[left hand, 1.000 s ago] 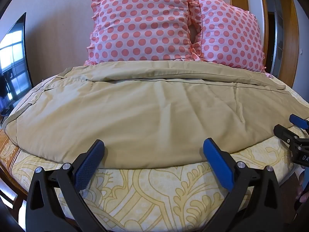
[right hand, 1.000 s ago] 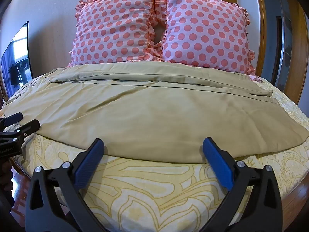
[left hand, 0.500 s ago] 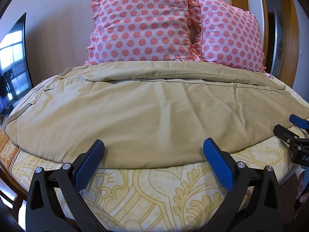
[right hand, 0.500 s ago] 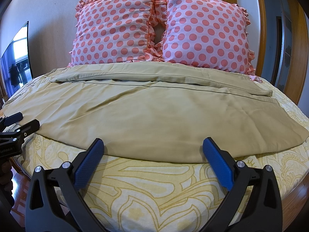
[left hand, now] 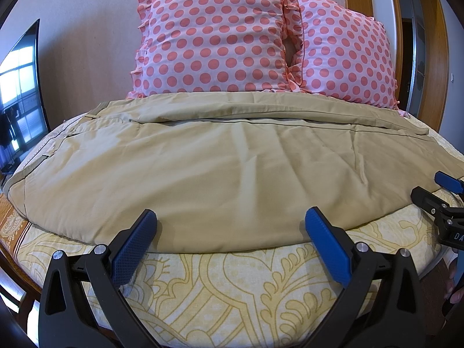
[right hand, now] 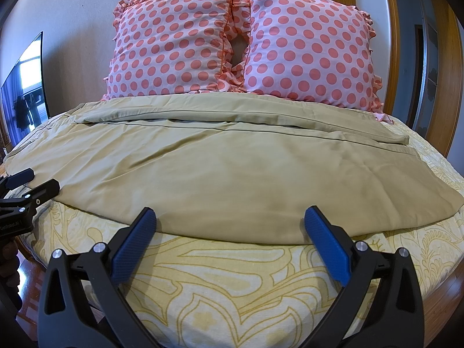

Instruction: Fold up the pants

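Observation:
Khaki pants [left hand: 226, 168] lie spread flat across the bed, waistband to the left, legs running right; they also show in the right wrist view [right hand: 232, 174]. My left gripper [left hand: 230, 220] is open and empty, hovering just in front of the pants' near edge. My right gripper [right hand: 230, 220] is open and empty, also just in front of the near edge, further right. Each gripper shows at the side of the other's view: the right one [left hand: 440, 197], the left one [right hand: 26, 185].
The bed has a yellow patterned sheet [left hand: 232, 290], also in the right wrist view [right hand: 232, 284]. Two pink polka-dot pillows [left hand: 214, 40] [right hand: 307, 46] lean on the wall behind the pants. A dark TV screen [left hand: 20, 87] stands at the left.

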Motion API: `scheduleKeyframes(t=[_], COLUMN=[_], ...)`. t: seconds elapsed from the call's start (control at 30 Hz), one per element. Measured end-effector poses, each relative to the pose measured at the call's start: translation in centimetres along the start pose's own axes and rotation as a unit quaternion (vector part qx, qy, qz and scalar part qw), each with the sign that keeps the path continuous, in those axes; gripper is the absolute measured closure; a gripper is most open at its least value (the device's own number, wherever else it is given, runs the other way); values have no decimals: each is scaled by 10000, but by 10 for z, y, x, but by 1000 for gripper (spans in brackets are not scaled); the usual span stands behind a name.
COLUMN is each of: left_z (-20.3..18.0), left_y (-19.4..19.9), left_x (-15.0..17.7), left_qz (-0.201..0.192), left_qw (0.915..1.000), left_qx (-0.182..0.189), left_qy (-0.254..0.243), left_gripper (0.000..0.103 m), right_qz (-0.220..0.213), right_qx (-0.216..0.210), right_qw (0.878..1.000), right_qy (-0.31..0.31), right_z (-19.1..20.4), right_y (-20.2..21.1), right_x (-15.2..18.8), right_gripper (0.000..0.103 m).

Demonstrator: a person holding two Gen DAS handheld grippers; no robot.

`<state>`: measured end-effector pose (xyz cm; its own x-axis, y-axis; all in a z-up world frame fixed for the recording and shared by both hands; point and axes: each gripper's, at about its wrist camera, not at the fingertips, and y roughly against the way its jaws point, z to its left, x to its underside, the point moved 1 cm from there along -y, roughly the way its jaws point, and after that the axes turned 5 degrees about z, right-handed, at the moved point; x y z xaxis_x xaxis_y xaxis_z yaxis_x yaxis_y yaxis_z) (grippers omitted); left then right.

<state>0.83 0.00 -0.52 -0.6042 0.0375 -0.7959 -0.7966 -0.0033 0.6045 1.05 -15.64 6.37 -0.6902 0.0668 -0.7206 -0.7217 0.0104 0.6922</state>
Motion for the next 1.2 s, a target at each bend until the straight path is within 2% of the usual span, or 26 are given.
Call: scheduleKeyframes(t=[0.77, 0.83, 0.9, 0.93, 1.0, 1.1, 1.2], left_z=[0, 0, 3, 5, 16, 23, 30], left_y=[0, 0, -1, -1, 3, 10, 11], left_x=[0, -1, -4, -7, -18, -33, -48], left_qz=[-4, 34, 152, 189, 113, -139, -272], left_qw=[10000, 10000, 9999, 9998, 9997, 9993, 9984], left_qx=[3, 17, 63, 62, 44, -4, -180], left_qy=[-8, -26, -22, 25, 203, 350, 464], left_gripper=[1, 1, 1, 1, 1, 1, 1], right_qz=[-60, 108, 475, 408, 245, 210, 386], right_qx=[25, -53, -323, -358, -325, 104, 695], right_qw=[10000, 9999, 9983, 9981, 9957, 9875, 9693], right_qy=[-1, 47, -130, -299, -830, -1558, -2327], right_z=[-1, -2, -15, -21, -53, -106, -165], right_y=[2, 0, -6, -3, 4, -3, -41], right_x=[0, -6, -28, -31, -61, -110, -159], right_gripper=[2, 2, 2, 2, 2, 2, 2])
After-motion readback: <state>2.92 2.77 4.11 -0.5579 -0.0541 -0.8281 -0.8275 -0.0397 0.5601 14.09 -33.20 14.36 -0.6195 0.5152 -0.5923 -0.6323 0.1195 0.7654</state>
